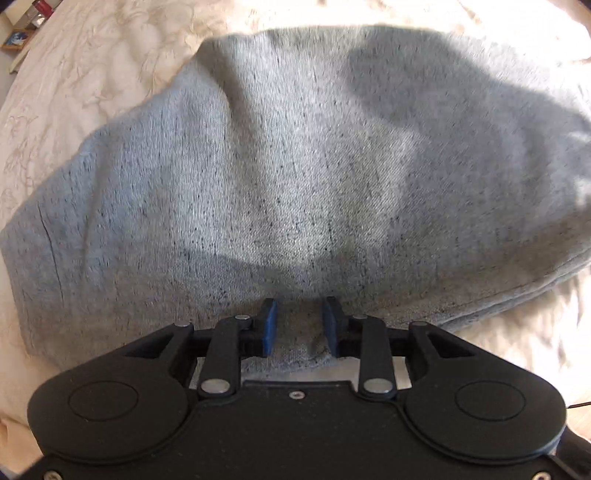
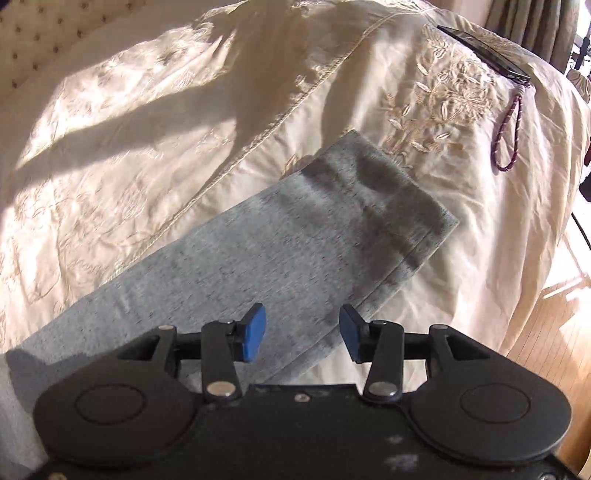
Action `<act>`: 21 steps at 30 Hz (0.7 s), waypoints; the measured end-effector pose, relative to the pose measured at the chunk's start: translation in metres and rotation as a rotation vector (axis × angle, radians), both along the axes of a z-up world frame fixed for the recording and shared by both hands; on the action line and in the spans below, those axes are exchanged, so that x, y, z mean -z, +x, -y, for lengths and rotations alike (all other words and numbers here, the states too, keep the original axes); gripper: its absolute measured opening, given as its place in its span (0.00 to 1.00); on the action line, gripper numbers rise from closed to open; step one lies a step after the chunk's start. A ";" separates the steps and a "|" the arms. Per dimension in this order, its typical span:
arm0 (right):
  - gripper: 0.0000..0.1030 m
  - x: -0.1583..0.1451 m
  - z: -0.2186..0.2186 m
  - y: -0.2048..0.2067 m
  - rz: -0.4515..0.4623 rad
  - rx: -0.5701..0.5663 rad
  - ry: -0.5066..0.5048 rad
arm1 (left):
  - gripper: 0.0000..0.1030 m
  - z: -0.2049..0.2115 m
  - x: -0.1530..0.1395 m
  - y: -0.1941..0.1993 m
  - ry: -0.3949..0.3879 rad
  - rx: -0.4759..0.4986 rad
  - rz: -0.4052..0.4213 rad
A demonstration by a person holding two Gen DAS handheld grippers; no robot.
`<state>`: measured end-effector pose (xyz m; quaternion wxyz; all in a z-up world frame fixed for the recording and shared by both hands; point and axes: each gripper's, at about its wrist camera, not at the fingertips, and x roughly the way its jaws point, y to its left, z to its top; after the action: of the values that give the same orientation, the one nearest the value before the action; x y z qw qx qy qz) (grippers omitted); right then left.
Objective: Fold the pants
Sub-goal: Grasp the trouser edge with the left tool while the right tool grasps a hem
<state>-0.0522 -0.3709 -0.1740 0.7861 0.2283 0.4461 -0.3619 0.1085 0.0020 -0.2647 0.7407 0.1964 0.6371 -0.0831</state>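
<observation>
Grey heathered pants (image 1: 295, 166) lie on a cream embroidered bedspread (image 1: 92, 66). In the left wrist view the wide upper part fills the frame, rumpled, with stacked layers at its right edge. My left gripper (image 1: 300, 325) has its blue pads (image 1: 271, 325) on either side of a bunched fold of the near edge and is shut on it. In the right wrist view a flat pant leg (image 2: 295, 240) runs away to its hemmed end at the upper right. My right gripper (image 2: 303, 334) is open just above the leg, holding nothing.
A dark phone (image 2: 484, 51) with a maroon wrist strap (image 2: 508, 136) lies on the bedspread (image 2: 147, 129) at the far right. The bed edge drops to a wooden floor (image 2: 554, 350) on the right. A tufted headboard (image 2: 55, 40) and curtains (image 2: 532, 18) stand behind.
</observation>
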 end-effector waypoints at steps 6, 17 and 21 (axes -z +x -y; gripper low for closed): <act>0.79 -0.009 0.092 -0.026 0.012 -0.089 -0.018 | 0.34 0.016 -0.003 -0.005 0.084 -0.084 0.049; 0.83 0.031 0.154 0.011 -0.056 -0.444 0.076 | 0.35 0.050 -0.043 -0.020 0.032 -0.189 0.057; 0.63 0.048 0.171 0.024 -0.068 -0.486 0.160 | 0.35 0.080 -0.058 -0.017 -0.031 -0.163 0.058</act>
<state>-0.0280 -0.5418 -0.2223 0.8139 0.1635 0.5413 -0.1337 0.0911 -0.0785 -0.2063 0.7662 0.1347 0.6278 -0.0267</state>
